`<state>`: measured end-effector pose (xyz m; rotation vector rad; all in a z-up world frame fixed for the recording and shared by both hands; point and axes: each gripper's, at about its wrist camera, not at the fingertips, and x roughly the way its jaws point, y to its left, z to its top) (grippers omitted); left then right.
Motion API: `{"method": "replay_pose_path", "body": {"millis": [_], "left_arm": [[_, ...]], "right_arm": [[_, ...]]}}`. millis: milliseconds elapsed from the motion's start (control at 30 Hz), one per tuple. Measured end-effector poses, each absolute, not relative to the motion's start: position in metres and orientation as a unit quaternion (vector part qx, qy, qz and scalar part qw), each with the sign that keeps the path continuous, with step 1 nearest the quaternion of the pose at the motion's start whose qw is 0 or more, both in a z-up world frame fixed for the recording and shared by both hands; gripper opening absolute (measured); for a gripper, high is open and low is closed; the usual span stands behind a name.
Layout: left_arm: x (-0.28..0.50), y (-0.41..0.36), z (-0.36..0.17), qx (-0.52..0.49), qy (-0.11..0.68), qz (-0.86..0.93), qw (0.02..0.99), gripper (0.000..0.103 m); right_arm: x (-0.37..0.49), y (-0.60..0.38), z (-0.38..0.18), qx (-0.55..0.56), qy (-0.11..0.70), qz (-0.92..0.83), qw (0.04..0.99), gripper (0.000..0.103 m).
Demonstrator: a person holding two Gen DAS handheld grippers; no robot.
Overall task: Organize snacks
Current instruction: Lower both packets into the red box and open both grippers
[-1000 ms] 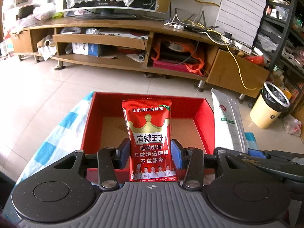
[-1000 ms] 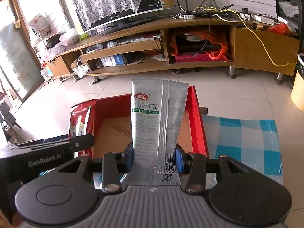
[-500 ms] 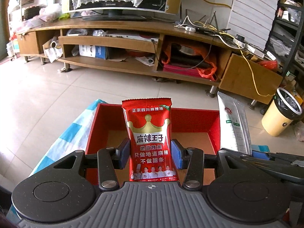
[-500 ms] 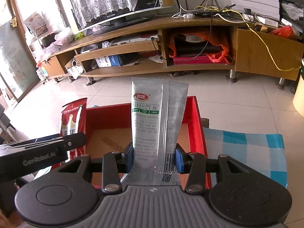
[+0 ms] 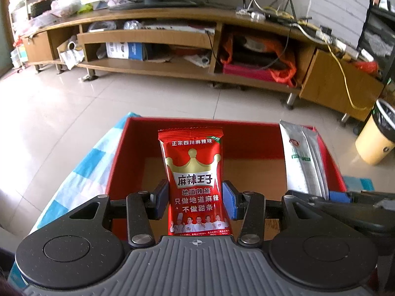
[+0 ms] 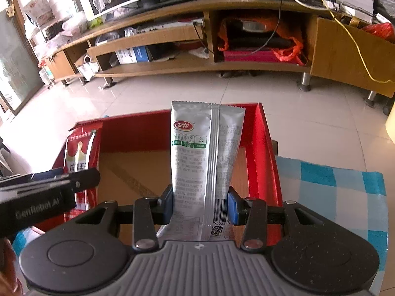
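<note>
Left wrist view showed two snack packets above one red box (image 5: 246, 138): left gripper (image 5: 195, 201) clamped a red crown-printed packet (image 5: 193, 172); right gripper (image 6: 200, 203) clamped a silver packet (image 6: 205, 148).

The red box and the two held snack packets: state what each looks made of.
Red box: looks like cardboard, with glossy red walls catching highlights and a plain brown matte floor.
Red snack packet: likely printed plastic film, shiny, with a crimped, serrated top seal.
Silver snack packet: apparently metallised foil film, showing a reflective sheen and a raised centre seam.
</note>
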<state>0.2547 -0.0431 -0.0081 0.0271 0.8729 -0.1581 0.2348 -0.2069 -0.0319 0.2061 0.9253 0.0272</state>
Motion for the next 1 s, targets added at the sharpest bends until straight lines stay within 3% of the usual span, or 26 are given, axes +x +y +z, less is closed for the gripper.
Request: {"method": "replay_pose_path", "body": {"millis": [300,433,1000], "left_arm": [[0.254,-0.047,-0.019,0.025,0.438,-0.075,0.895,0.057],[0.252,-0.048,-0.018,0.034,0.432,-0.072,0.898,0.072],[0.238,-0.050,-0.001,0.037,0.410,-0.077,0.908,0.081]], "right_arm": [[0.236,-0.206,-0.043,0.081,0.462,0.009,0.883,0.044],[0.235,-0.201,-0.042,0.071,0.463,0.011,0.883,0.045],[0.221,-0.200,-0.017,0.065,0.436,0.003,0.898,0.047]]}}
